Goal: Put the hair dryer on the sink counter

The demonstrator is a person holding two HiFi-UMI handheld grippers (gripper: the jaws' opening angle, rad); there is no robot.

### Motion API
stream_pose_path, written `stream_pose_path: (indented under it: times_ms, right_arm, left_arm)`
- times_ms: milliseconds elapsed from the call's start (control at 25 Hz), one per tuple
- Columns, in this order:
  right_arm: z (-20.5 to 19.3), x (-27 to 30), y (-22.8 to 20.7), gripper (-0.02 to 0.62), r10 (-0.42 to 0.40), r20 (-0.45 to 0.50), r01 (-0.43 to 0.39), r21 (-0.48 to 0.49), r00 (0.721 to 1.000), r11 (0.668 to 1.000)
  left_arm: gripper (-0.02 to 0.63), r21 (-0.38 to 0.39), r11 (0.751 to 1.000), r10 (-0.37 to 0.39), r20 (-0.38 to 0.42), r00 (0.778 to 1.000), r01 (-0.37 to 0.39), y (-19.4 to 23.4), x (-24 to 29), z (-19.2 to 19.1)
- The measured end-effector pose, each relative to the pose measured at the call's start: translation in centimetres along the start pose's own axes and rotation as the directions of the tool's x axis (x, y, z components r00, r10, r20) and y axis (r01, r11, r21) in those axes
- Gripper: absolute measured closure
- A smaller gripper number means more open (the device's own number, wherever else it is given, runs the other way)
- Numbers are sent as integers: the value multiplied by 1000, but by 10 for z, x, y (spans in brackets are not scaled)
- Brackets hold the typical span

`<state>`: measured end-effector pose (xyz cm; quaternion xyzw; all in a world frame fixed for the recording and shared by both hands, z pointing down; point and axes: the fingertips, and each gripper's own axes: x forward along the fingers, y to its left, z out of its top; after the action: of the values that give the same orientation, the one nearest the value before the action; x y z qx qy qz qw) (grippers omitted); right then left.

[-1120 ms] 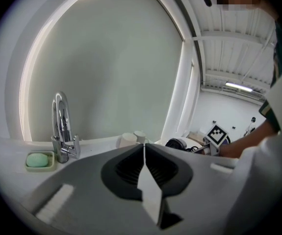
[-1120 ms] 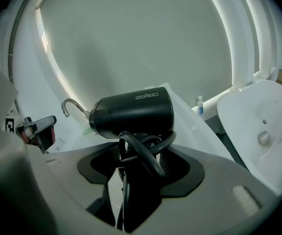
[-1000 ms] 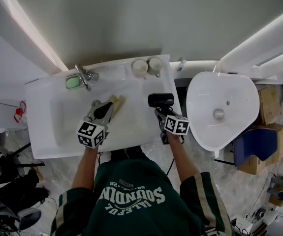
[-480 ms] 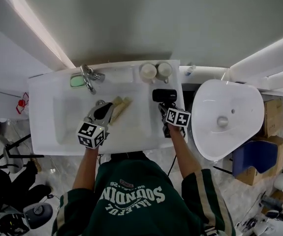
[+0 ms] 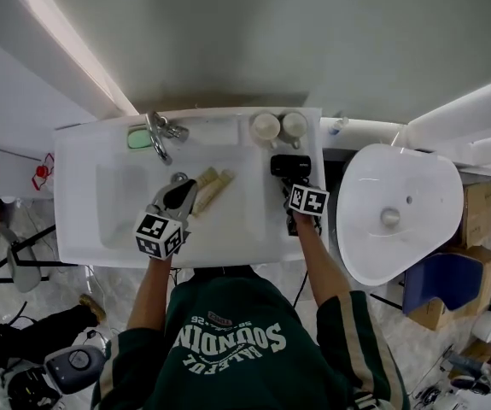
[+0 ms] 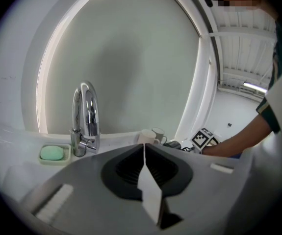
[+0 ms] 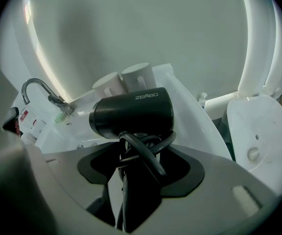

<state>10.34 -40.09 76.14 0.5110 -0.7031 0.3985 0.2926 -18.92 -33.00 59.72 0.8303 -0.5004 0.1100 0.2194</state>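
The sink counter point(image 5: 258, 229) lies right under the hair dryer point(image 5: 289, 166), at its right end, just short of 2 cups point(image 5: 279, 126). The barrel lies crosswise, its handle and bundled cord clamped in the right gripper point(image 5: 293, 184). The left gripper point(image 5: 177, 196) hovers over the basin, jaws together on nothing.

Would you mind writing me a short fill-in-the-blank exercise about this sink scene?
1. The right gripper is shut on the ____ of the hair dryer.
2. The left gripper, jaws together, holds ____.
3. The soap beside the faucet is ____ in colour.
4. Behind the hair dryer stand ____ white cups.
Missing words: handle; nothing; green; two.
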Motion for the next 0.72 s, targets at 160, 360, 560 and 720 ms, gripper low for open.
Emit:
stream_pose_path:
  times_ms: [160, 360, 560, 720]
  right_arm:
    - [-1, 6, -4, 336, -22, -16, 22, -19, 1000, 1000]
    - [-6, 7, -6, 336, -43, -27, 42, -37, 999, 998]
    - [-8, 7, -6, 336, -65, -39, 62, -62, 997, 996]
    - [-8, 7, -7, 334, -76, -37, 73, -66, 996, 995]
  left_arm:
    - [545, -3, 1000, 8, -4, 1000, -8, 2, 0, -1]
    - [545, -5, 1000, 11, -4, 1000, -11, 1, -4, -2]
    - [545, -8, 1000, 13, -5, 1000, -13, 2, -9, -5]
    - [545, -7, 1000, 15, -4, 1000, -15, 1, -14, -6]
